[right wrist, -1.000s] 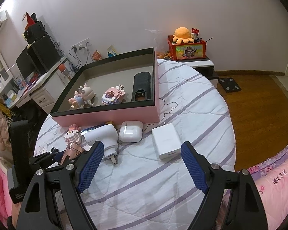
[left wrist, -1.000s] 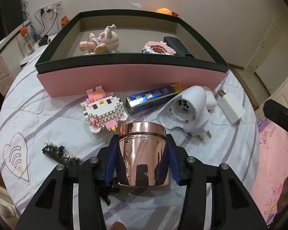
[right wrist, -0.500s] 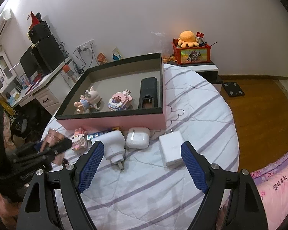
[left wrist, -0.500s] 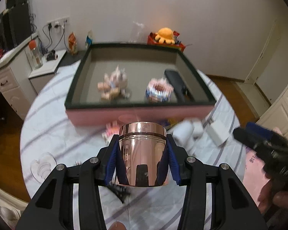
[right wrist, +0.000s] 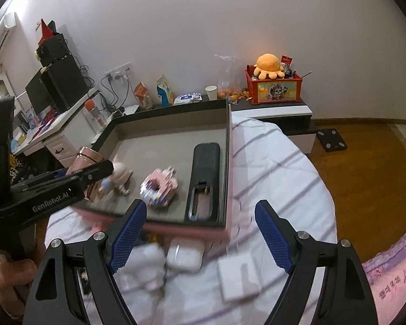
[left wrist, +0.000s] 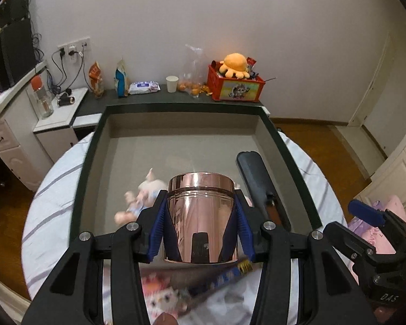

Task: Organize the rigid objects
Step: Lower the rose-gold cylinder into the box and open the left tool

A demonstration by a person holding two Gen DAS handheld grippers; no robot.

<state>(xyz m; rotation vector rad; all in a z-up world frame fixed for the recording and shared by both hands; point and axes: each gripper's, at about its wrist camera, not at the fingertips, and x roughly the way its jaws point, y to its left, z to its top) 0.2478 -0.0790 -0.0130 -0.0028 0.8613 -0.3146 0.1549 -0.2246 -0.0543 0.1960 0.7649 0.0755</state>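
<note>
Left wrist view
Left gripper (left wrist: 200,233): its two blue pads squeeze a shiny pink metal can (left wrist: 200,216) from both sides.
Can: it is up in the air, over the near part of the big box (left wrist: 92,146).
Under it: a small pig toy (left wrist: 140,197) and a long black case (left wrist: 259,184) lie inside the box.
Risk: the can is smooth, so it may slip out of the pads. If it comes down here, it may land on the pig toy and tip over.

Right wrist view
Right gripper (right wrist: 201,239): jaws wide apart, holding nothing.
Below it: a white earbud case (right wrist: 185,254) and a white charger block (right wrist: 239,275) lie on the striped sheet (right wrist: 278,168), outside the box.
In the box: a pink block toy (right wrist: 161,185) sits beside the black case.
Risk: both grippers are near each other, so they may bump.
</note>
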